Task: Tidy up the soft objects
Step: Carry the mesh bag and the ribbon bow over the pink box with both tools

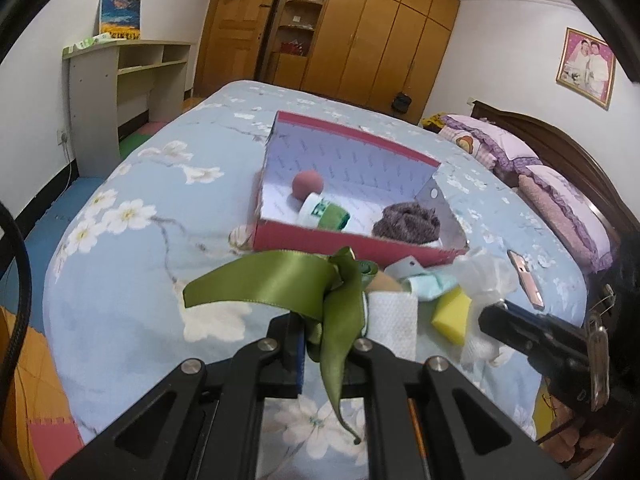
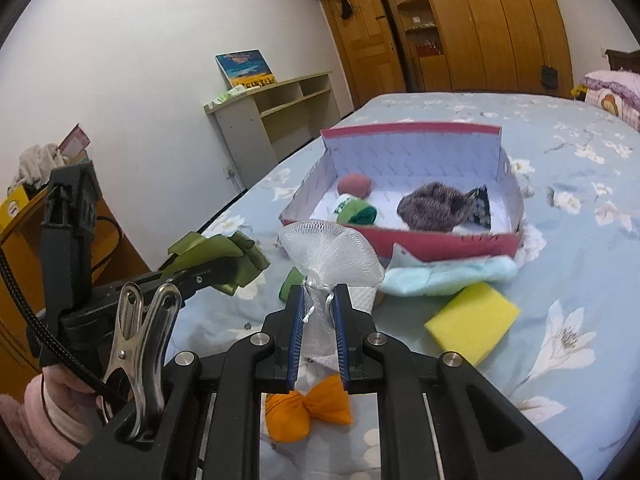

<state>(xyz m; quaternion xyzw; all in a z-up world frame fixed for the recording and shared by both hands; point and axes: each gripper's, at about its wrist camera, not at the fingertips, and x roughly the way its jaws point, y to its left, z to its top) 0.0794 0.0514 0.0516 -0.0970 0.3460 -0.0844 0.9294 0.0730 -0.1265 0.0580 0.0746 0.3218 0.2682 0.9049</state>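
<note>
My left gripper (image 1: 326, 330) is shut on a green satin ribbon (image 1: 280, 280), held above the bed in front of the red box (image 1: 360, 246); it also shows in the right wrist view (image 2: 218, 260). My right gripper (image 2: 318, 312) is shut on a white mesh pouch (image 2: 330, 252), lifted above the bed. The box (image 2: 400, 240) holds a pink ball (image 2: 354, 184), a green-and-white roll (image 2: 354, 210) and a brown fuzzy bundle (image 2: 434, 202). A yellow sponge (image 2: 472, 322), a light blue cloth (image 2: 444, 276) and an orange fabric bow (image 2: 306, 414) lie on the bed.
The flowered blue bedsheet (image 1: 132, 264) covers the bed. A white paper towel (image 1: 394, 320) lies near the sponge. A pink phone (image 1: 526, 278) lies to the right. Purple pillows (image 1: 556, 200) sit at the headboard. A desk (image 2: 276, 120) and wardrobes (image 2: 480, 20) stand beyond.
</note>
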